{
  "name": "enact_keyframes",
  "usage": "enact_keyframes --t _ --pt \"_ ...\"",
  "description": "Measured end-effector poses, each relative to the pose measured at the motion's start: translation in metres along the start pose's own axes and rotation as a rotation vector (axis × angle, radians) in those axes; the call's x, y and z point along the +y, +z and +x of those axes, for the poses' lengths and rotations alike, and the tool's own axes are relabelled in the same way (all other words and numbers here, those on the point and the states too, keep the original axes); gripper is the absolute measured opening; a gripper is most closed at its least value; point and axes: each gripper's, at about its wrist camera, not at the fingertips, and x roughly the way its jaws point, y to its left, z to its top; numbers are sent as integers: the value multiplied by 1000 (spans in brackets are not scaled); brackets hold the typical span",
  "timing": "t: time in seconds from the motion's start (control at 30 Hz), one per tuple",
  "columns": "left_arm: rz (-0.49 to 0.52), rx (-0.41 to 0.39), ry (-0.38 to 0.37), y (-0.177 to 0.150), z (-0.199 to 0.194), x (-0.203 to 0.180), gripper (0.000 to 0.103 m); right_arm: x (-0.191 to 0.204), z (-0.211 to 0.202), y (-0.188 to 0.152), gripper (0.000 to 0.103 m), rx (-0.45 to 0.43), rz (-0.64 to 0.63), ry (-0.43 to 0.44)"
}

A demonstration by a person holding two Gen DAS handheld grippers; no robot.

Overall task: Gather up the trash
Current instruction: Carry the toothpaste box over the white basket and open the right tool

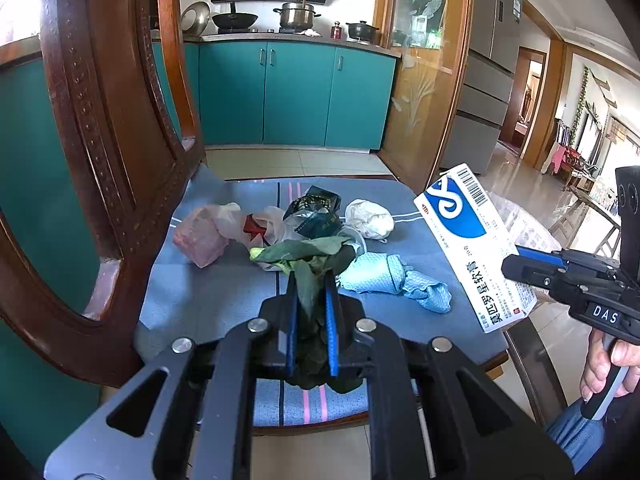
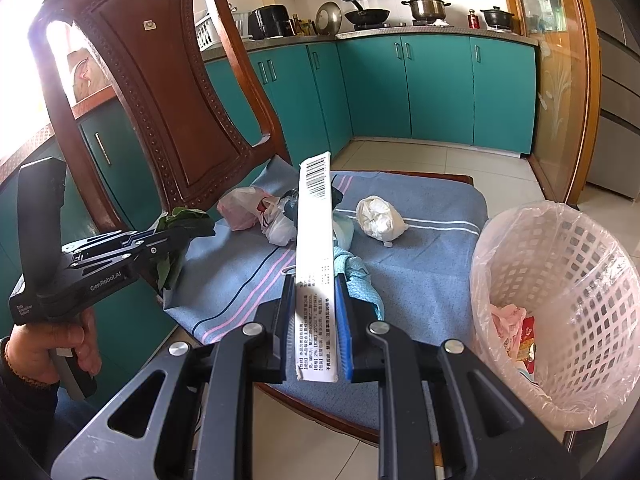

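Between the left gripper's (image 1: 313,280) blue pads sits a limp green leaf (image 1: 308,256) — jaws pinched on it, leaf hanging over the chair cushion (image 1: 208,292). Right gripper (image 2: 316,312) is clamped on a white-and-blue box (image 2: 316,240), held on edge, barcode end up and away from the camera. Both loads are clear of the cushion, neither touching the pile.

Outward on the cushion: a pink bag (image 1: 200,236) far left, a white bag with red print (image 1: 256,226) beside it, a dark foil wrapper (image 1: 316,212) in the middle, a white paper wad (image 1: 368,218) to the right, a light-blue cloth (image 1: 396,280) nearer. Chair back (image 2: 160,92) rises at left.

Bin (image 2: 560,300) — white basket with a clear liner — stands just right of the chair, a few wrappers already in it.

Judged step: carry both items to the bin and drop them. To do it well, swing the box right first since it is nearest, get it fully over the rim before opening, tip it so the long side goes in. Bring the leaf across above the pile, not through it; it may cling to a pad, so open wide.
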Motion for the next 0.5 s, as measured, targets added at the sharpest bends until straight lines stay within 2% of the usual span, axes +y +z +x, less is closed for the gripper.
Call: enact_keyframes --t 0.17,0.3,0.37,0.4,0.43,0.5 --pt "-3 -4 1 -1 0 1 13 -26 -17 7 19 -75 61 -69" --pt "0 -3 -5 -2 1 -1 13 -84 -39 13 20 -146 203 -196" --pt "5 -4 -11 -3 2 -3 13 -112 -44 11 23 -143 261 -267" --pt "10 -5 -20 -3 3 -6 13 -124 -43 9 39 -130 288 -293" --pt "15 -4 -27 -3 4 -9 13 -136 -41 6 66 -112 319 -320" --pt "32 -4 -45 -4 7 -19 13 -153 -48 -1 75 -140 393 -386"
